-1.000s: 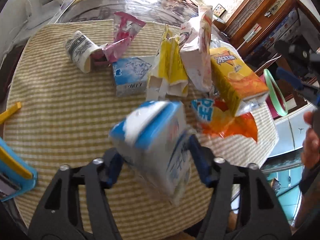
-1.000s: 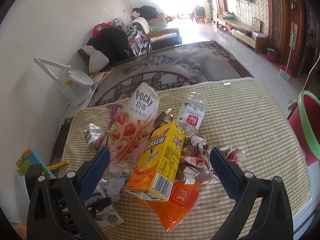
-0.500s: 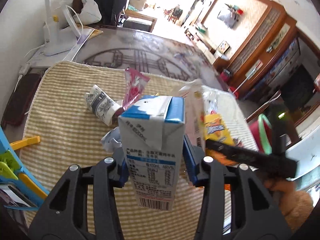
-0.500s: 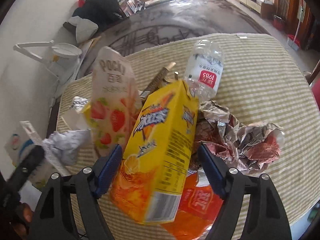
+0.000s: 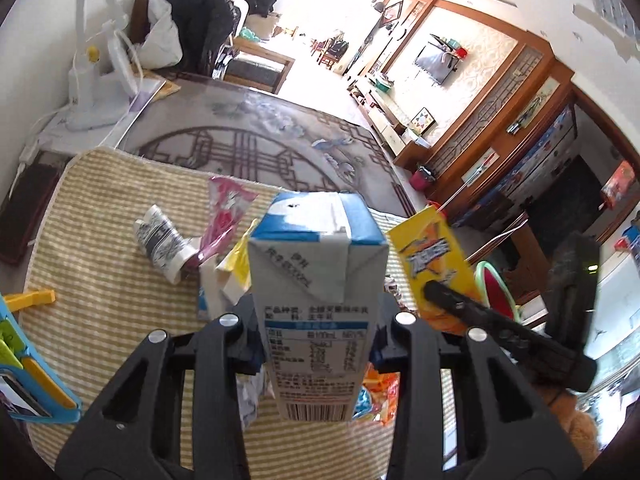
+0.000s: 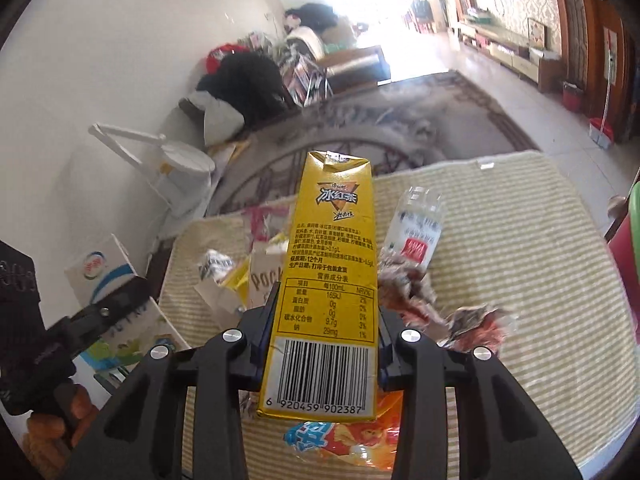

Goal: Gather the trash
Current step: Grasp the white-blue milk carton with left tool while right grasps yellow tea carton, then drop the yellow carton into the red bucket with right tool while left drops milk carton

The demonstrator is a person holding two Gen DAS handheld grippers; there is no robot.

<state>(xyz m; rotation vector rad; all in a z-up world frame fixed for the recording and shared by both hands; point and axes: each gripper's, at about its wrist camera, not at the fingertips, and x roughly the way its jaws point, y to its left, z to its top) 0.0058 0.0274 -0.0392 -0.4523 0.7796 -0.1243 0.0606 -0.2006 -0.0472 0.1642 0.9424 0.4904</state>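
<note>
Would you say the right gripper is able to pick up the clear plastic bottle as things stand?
Probably not yet: the right gripper is shut on the yellow tea carton, so its jaws are occupied. The plastic bottle lies uncovered on the mat, reachable once the carton is dropped.

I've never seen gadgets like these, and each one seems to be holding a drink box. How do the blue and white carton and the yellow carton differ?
The blue and white carton is wider and boxier; the yellow carton is slimmer and taller. The first is held by the left gripper, the second by the right gripper. The yellow carton's top looks torn open; the blue and white carton's top is folded flat. Both are upright, clamped near their lower halves, above the striped mat.
</note>
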